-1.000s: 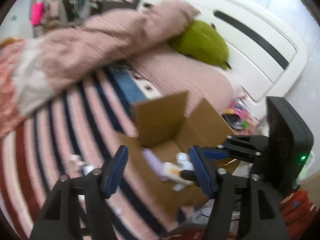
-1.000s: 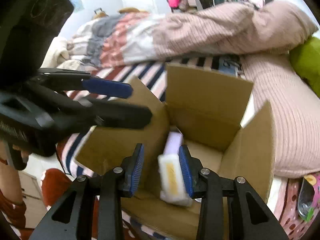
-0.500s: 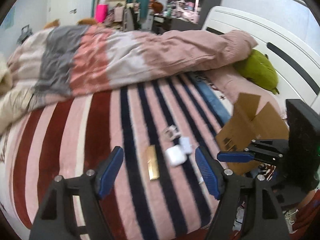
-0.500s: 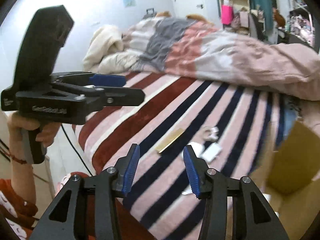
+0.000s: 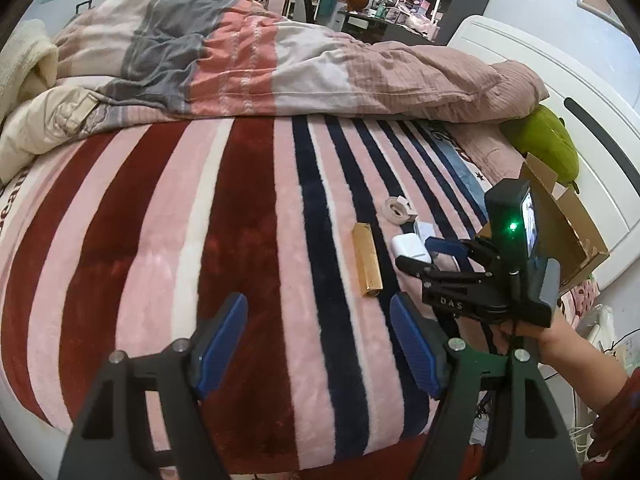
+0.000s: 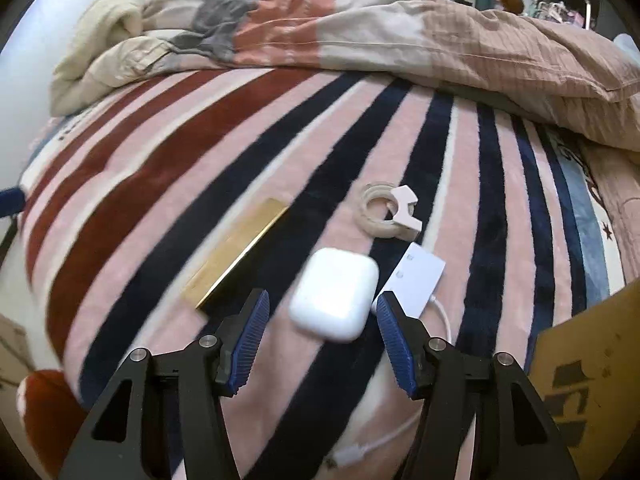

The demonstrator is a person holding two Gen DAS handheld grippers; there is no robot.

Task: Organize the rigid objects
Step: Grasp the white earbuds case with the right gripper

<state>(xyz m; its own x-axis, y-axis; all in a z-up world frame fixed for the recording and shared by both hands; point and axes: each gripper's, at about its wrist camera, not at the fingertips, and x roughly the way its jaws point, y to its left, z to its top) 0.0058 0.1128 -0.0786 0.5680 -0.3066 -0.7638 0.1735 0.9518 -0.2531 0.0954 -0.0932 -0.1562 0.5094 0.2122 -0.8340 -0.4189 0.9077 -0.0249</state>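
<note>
Several small items lie on the striped blanket. A white earbud case (image 6: 335,294) (image 5: 410,247) lies just ahead of my open, empty right gripper (image 6: 322,334), between its finger lines. A gold flat box (image 6: 236,254) (image 5: 366,265) lies to its left. A tape roll with pink dispenser (image 6: 390,216) (image 5: 396,210) lies farther back. A white charger with cable (image 6: 416,280) lies to the right. My left gripper (image 5: 318,346) is open and empty, above the blanket, short of the gold box. My right gripper also shows in the left wrist view (image 5: 420,258), near the earbud case.
An open cardboard box (image 5: 560,220) (image 6: 592,368) stands at the bed's right edge. A rumpled quilt (image 5: 280,60) runs across the far side. A green plush (image 5: 544,144) lies by the white headboard (image 5: 592,128). Cluttered shelves stand behind the bed.
Both grippers swung away from the cardboard box to the blanket. The right gripper let go of the item it held in the box and now hangs open over the earbud case.
</note>
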